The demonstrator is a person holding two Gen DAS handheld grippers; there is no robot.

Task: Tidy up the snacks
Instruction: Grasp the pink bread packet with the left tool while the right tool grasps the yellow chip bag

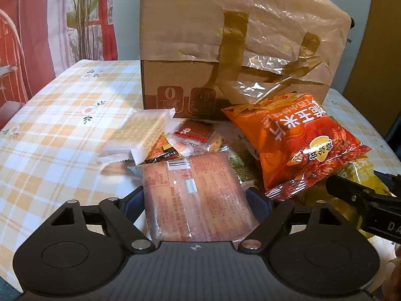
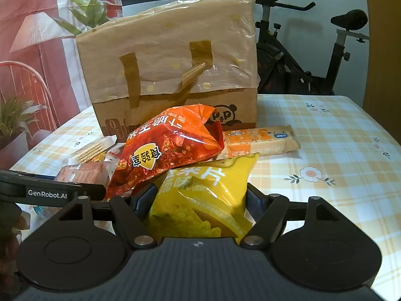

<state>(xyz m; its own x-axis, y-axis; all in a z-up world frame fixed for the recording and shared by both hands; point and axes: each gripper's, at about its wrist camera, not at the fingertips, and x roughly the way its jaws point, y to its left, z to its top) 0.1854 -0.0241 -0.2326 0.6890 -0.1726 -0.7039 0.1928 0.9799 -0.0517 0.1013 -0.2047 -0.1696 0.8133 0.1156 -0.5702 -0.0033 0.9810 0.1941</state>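
Observation:
A flat pink-brown biscuit packet (image 1: 200,185) lies back side up between the blue pads of my left gripper (image 1: 195,195), and the pads sit against its two long edges. My right gripper (image 2: 199,195) is shut on a yellow crisp bag (image 2: 200,208), whose top sticks out past the fingers. An orange-red snack bag (image 1: 295,145) (image 2: 165,150) leans over both packets on the pile. A white-wrapped cracker pack (image 1: 140,133) and small sweets packets (image 1: 193,135) lie behind it. The right gripper's black finger (image 1: 363,200) shows at the left wrist view's right edge.
A tall cardboard box (image 2: 175,62) covered with taped plastic film stands right behind the pile. A long orange-and-cream biscuit pack (image 2: 260,140) lies by the box's right corner. The checked floral tablecloth (image 2: 325,138) stretches to the right, with an exercise bike (image 2: 300,50) beyond the table.

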